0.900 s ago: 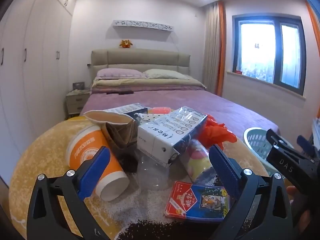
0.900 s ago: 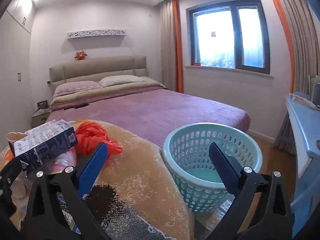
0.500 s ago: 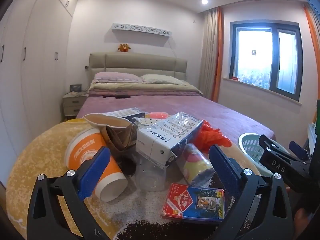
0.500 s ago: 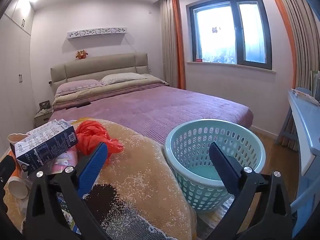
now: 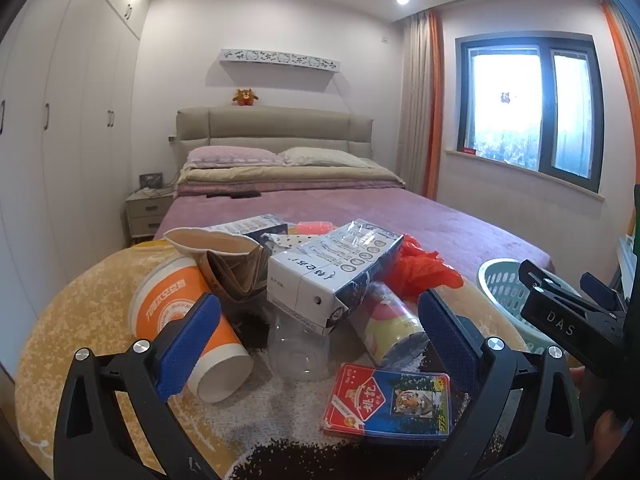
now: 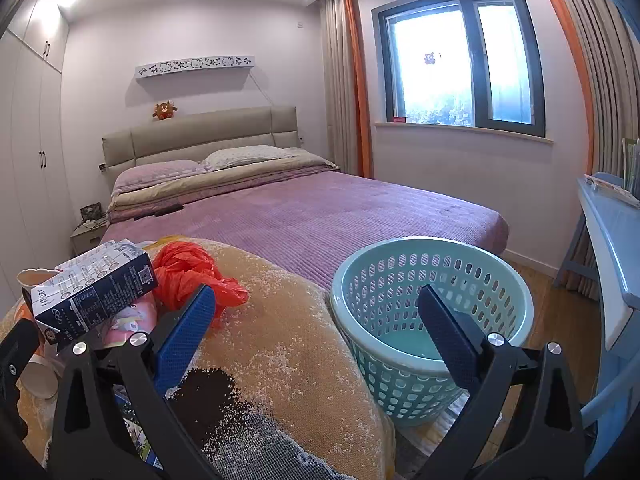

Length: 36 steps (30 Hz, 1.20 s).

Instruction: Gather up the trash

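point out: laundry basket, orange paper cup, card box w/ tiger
laundry basket (image 6: pixel 404 280), right wrist view, perforated inner wall.
orange paper cup (image 5: pixel 168 296), left wrist view, printed side.
card box with tiger (image 5: pixel 384 404), left wrist view, top face.

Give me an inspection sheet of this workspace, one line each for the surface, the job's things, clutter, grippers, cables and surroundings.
Surface: yellow patterned rug over a rounded surface at the foot of the bed, with a dark patch near the camera.
Job's things: trash pile on the rug: orange paper cup lying on its side, white carton on top, clear plastic bottle beneath it, red card box, red plastic bag. Teal basket stands on the floor to the right, nothing seen inside.
Clutter: nothing seen beyond the pile.
Grippers: left gripper open, holding nothing; right gripper open, holding nothing.
Cables: nothing seen.
Surroundings: bed, window, wardrobe.
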Tool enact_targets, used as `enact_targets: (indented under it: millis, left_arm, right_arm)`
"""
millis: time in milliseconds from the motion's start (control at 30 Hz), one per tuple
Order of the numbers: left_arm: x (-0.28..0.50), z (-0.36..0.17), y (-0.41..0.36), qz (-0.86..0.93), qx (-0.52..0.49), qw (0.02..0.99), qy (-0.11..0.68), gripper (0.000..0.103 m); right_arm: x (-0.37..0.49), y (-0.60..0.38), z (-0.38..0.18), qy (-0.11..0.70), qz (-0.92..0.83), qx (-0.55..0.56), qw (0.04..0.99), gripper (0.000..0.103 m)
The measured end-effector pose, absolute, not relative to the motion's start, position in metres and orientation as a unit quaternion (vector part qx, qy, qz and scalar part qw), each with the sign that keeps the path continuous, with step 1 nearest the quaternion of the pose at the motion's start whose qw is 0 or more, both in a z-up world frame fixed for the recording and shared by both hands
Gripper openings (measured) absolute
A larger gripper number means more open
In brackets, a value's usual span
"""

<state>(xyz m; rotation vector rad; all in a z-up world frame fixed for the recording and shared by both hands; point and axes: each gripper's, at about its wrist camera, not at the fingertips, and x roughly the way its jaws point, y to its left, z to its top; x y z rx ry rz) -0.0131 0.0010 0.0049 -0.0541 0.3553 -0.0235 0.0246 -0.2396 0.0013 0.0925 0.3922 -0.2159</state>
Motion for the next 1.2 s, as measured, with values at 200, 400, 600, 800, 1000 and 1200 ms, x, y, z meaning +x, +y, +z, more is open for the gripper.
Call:
enact_targets:
  millis: [200, 400, 600, 800, 1000, 1200]
  left_arm:
    - [-0.0115, 0.0049, 0.0018, -0.012, -0.028, 0.984, 0.178, 0.096]
    - [-0.0117, 0.0042, 0.0031, -0.018, -0.037, 0.983, 0.181, 0.096]
    - [-0.0084, 0.0025, 0.0068, -0.018, -0.042, 0.982, 0.182, 0.096]
    - [-0.0094, 0.0010, 0.0064, -0.019, -0.042, 0.982, 0.182, 0.096]
    - [-0.0095, 0.0006, 0.0073, -0.020, -0.044, 0.982, 0.183, 0.096]
    - [-0.0095, 0.0001, 0.0077, -0.019, -0.044, 0.982, 0.185, 0.096]
  right_arm:
    - [0.0246, -0.2395, 0.0008, 0.194, -0.108, 0.048, 0.974, 0.096]
    - [0.0251, -0.2416, 0.0001, 0.196, -0.106, 0.055, 0.973, 0.096]
    - [0.0254, -0.2417, 0.0000, 0.195, -0.106, 0.054, 0.973, 0.096]
    - [0.0258, -0.2411, -0.0005, 0.196, -0.107, 0.054, 0.973, 0.096]
    - [0.0261, -0.2413, -0.0008, 0.197, -0.107, 0.054, 0.973, 0.096]
    - [0.0258, -0.2417, -0.0004, 0.196, -0.107, 0.053, 0.973, 0.096]
